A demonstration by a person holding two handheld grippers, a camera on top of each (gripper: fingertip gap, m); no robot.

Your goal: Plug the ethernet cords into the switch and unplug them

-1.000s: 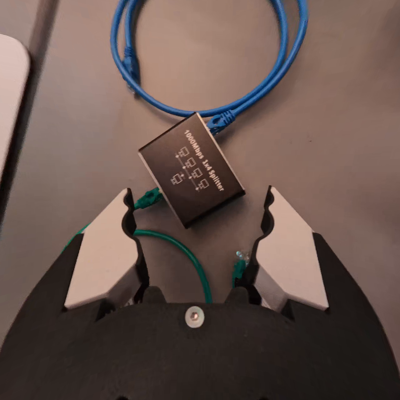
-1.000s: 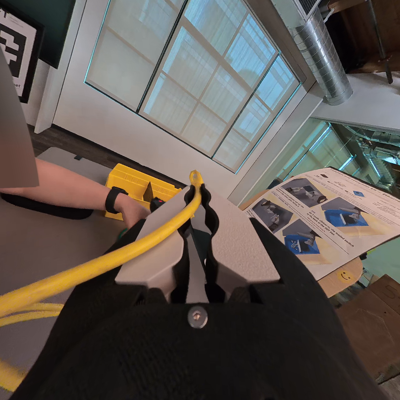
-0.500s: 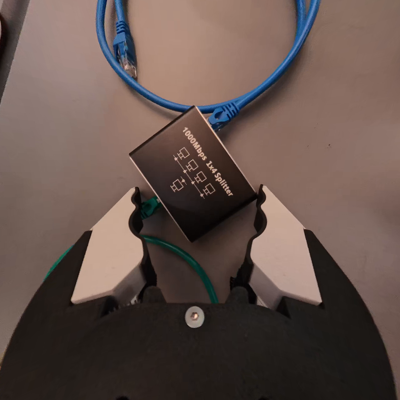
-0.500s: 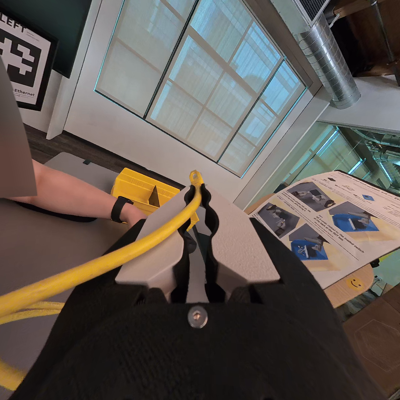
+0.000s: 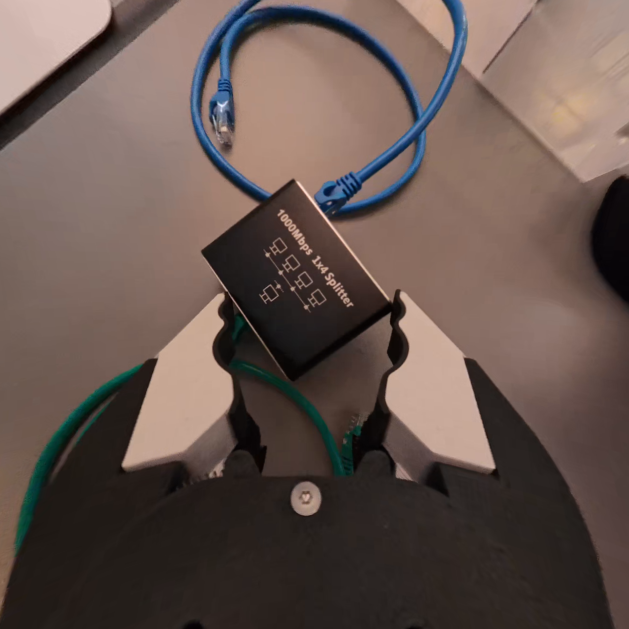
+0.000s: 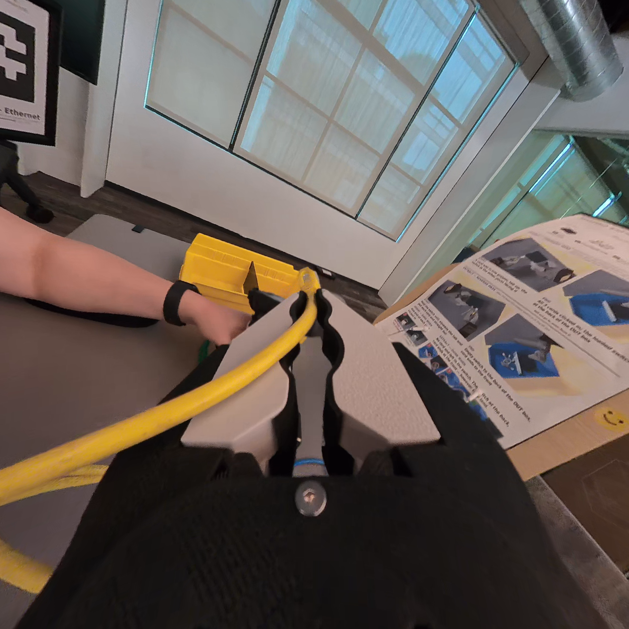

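Note:
The black switch [image 5: 299, 282] lies askew on the grey table [image 5: 102, 238]. My left gripper [image 5: 310, 297] has closed on it, one fingertip at each side. A blue cord [image 5: 439, 112] loops beyond it. One blue plug [image 5: 335, 195] sits at the switch's far end and the other [image 5: 223, 115] lies loose. A green cord [image 5: 306, 405] runs under my fingers. One green plug [image 5: 240, 326] sits at the switch's left side and another [image 5: 350, 432] lies by my right finger. My right gripper [image 6: 311, 299] is shut on a yellow cord [image 6: 204, 391], with its plug [image 6: 308, 277] sticking out past the tips.
A pale flat device [image 5: 44, 44] lies at the table's far left, white boxes [image 5: 561, 85] at the far right, and a dark object [image 5: 612, 245] at the right edge. The right wrist view shows a person's arm [image 6: 85, 272], a yellow bin [image 6: 231, 279] and a printed sheet [image 6: 510, 323]. Left tips to right tips: about 30 cm.
My left gripper has moved forward around the switch and its fingers have narrowed onto it; the view has tilted. My right gripper still holds the yellow cord and has swung slightly.

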